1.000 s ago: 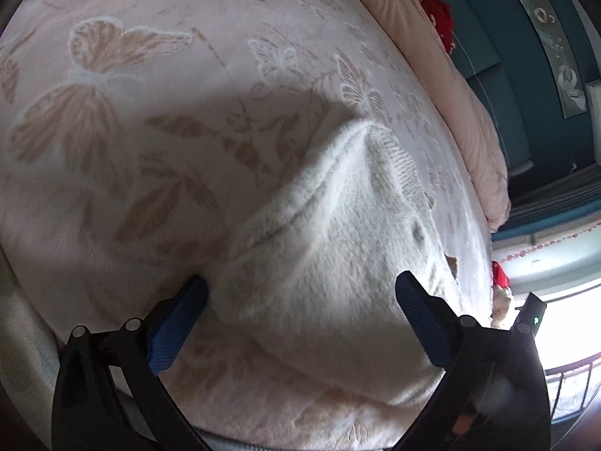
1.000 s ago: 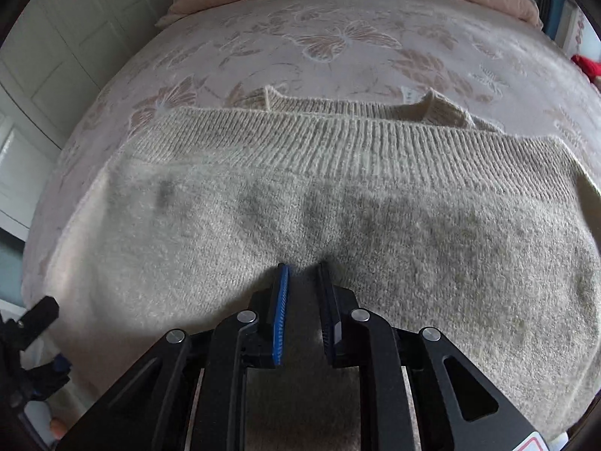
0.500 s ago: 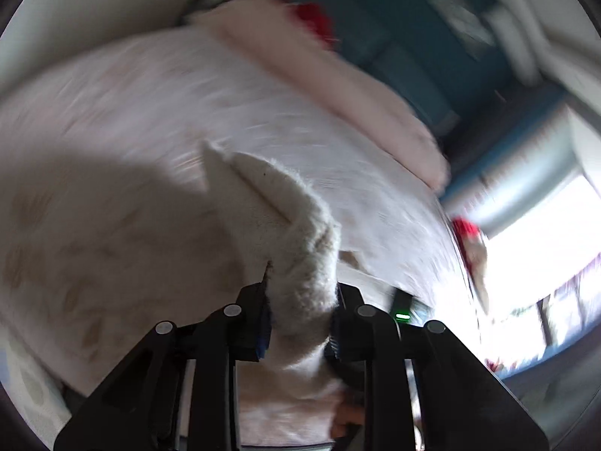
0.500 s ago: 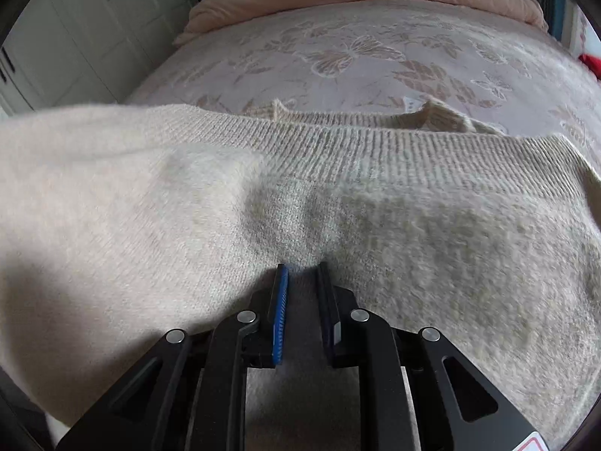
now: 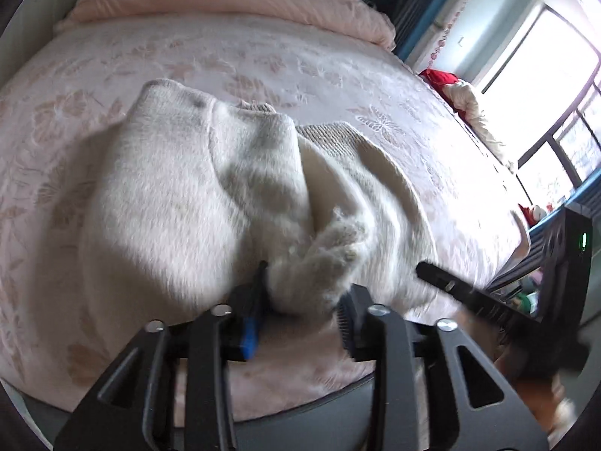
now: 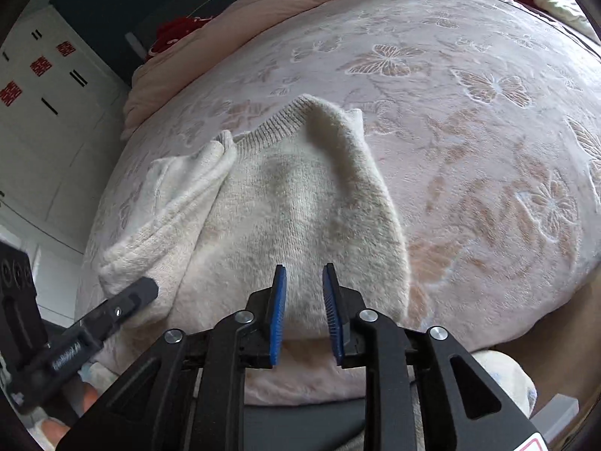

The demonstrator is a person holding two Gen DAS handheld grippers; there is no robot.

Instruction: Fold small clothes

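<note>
A cream knitted sweater [image 6: 300, 203] lay partly folded on a bed [image 6: 488, 150] covered by a pale pink spread woven with butterflies, its ribbed collar pointing toward the far pillows. The left gripper [image 5: 300, 297] had its fingers [image 5: 249, 323] pinched on a fuzzy bunch of the sweater [image 5: 180, 203], likely a sleeve cuff, held just above the near edge of the garment; that view was slightly blurred around the wool. The right gripper [image 6: 304, 300] hovered over the near hem with its blue-padded fingers [image 6: 278, 312] a narrow gap apart and nothing between them. In the right wrist view the left gripper's black fingertip [image 6: 131, 297] showed at the lower left, touching the folded sleeve side of the sweater. In the left wrist view the right gripper [image 5: 469, 293] appeared at the right, near the bed's edge. A peach quilt [image 5: 233, 0] was rolled along the head of the bed, and a window [image 5: 556, 86] shone brightly beyond it.
</note>
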